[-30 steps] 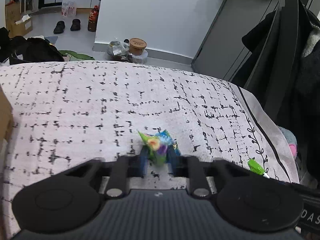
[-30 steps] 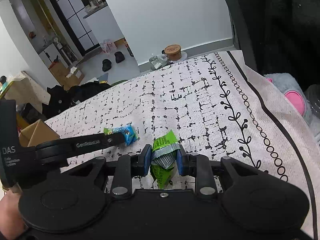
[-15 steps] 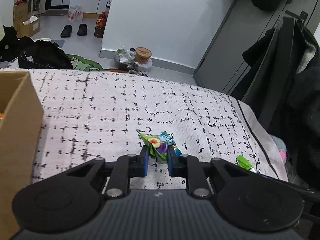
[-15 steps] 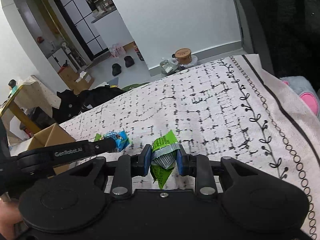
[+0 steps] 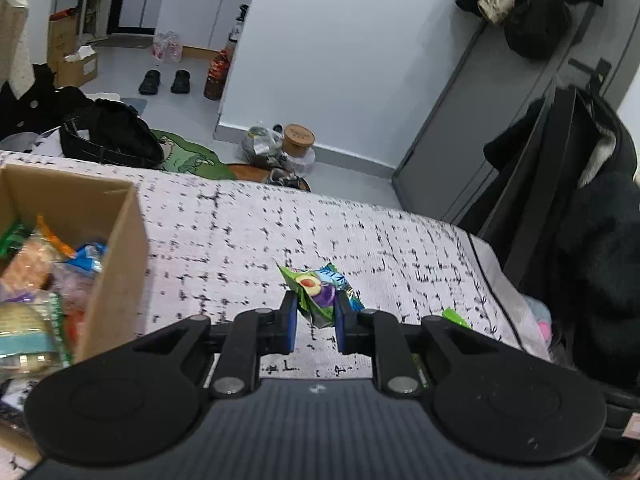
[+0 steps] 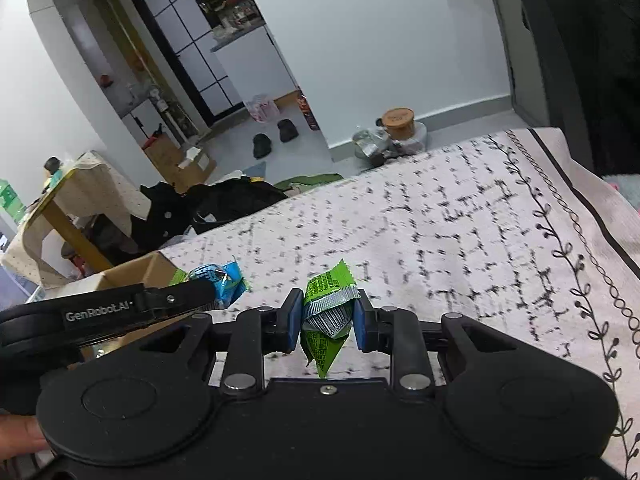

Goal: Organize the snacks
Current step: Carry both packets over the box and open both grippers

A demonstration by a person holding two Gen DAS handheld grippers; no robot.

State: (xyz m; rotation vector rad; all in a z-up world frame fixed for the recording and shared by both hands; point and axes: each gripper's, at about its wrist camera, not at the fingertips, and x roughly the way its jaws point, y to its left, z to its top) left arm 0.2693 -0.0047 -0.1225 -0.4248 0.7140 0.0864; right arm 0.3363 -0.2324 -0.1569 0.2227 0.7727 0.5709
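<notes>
Tongs (image 5: 314,322) and (image 6: 327,322) both higher off tablecloth (image 5: 400,248), still pinching fruit packet (image 5: 318,292) and green packet (image 6: 326,316), box (image 5: 116,256) nearer.

Fruit packet (image 5: 320,294): small crinkled wrapper, green and blue with a fruit picture and a purple patch; pinched between the two blue pads of the left gripper (image 5: 315,322), held above the patterned cloth, its top corner sticking up past the fingertips.
Green packet (image 6: 327,316): bright green wrapper with a silver barcode band across its middle; clamped between the pads of the right gripper (image 6: 327,320), one pointed end up, the other hanging below.
Cardboard box (image 5: 120,240): open-topped, brown, at the left on the cloth; holds a jumble of wrapped snacks in orange, blue, green and pale colours.
</notes>
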